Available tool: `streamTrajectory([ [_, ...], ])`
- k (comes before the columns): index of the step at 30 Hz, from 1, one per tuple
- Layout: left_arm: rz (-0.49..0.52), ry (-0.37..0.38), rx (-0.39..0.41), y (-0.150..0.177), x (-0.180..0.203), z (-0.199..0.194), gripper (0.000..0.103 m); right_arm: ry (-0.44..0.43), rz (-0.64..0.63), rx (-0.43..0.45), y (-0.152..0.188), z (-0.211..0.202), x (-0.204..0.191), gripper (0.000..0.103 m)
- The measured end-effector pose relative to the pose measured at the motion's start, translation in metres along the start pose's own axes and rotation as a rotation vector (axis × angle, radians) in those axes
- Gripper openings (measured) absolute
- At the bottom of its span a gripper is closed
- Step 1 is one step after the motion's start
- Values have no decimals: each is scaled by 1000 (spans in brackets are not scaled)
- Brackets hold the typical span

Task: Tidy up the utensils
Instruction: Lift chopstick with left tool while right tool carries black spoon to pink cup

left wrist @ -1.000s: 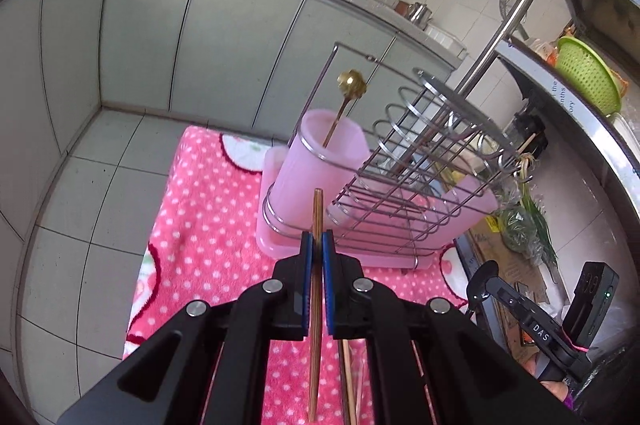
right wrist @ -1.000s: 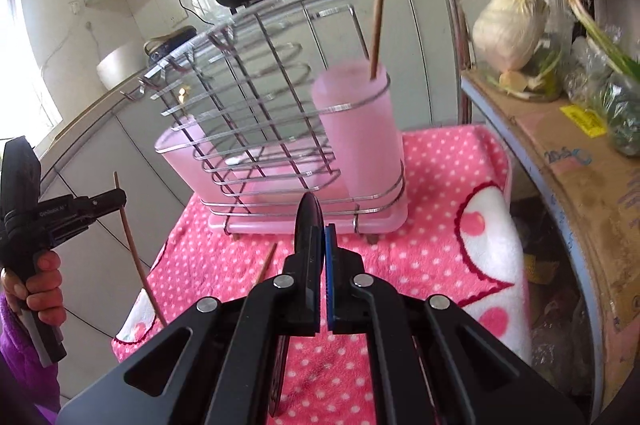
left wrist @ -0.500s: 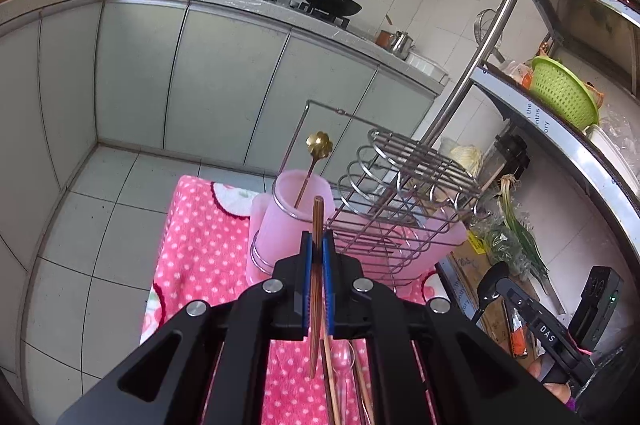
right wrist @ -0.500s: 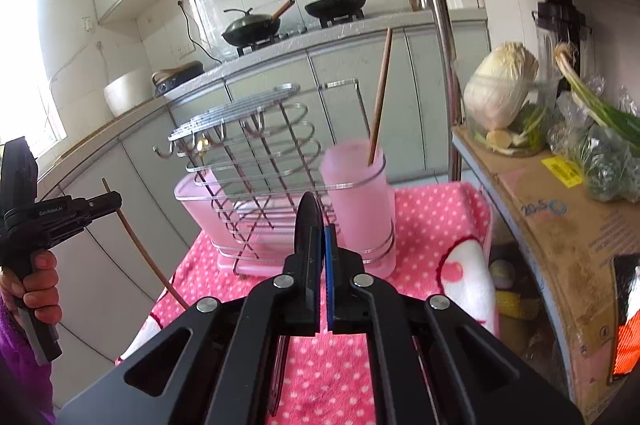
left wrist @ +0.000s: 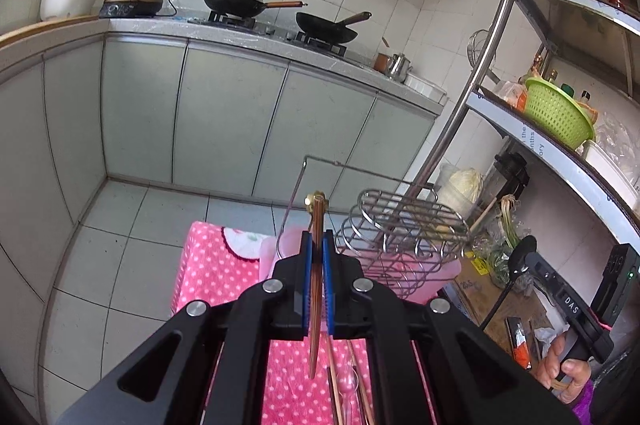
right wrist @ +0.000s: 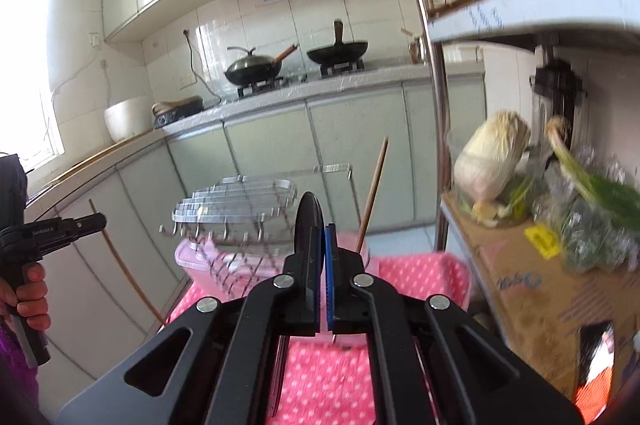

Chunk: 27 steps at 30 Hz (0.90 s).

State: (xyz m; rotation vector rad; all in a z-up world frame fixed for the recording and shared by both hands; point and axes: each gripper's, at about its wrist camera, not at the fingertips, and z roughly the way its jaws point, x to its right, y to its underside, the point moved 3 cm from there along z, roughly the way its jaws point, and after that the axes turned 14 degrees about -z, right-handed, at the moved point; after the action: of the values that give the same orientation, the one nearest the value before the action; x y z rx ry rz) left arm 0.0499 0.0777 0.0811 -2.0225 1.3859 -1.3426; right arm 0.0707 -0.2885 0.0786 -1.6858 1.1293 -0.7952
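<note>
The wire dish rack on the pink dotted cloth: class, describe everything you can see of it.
The wire dish rack looks like shiny bent metal rod: a row of loops for plates, a flat oval top and a tall thin rectangular frame at one end. It stands upright on the pink dotted cloth, over a pale pink tray. Pink cups sit in ring holders at its ends; one holds a wooden chopstick. Small hooks hang along one side. No hand-held gripper touches it.
</note>
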Motion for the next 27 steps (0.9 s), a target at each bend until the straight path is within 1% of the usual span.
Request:
streamTrajectory([
  [8,28,28,63,-37,22,-20,4,68,-34,87,-47,-2,12,2],
  [16,32,61,141,-77,43,-35,4,149,-48,129,-81,7,32,2],
  [21,16,67,175,-99,49,-29,4,188,-47,151,-91,18,42,2],
  [25,6,52,165,-107,49,-10,4,213,-48,144,-89,34,45,2],
  [27,10,37,161,-107,47,0,4,213,-51,127,-82,44,45,2],
])
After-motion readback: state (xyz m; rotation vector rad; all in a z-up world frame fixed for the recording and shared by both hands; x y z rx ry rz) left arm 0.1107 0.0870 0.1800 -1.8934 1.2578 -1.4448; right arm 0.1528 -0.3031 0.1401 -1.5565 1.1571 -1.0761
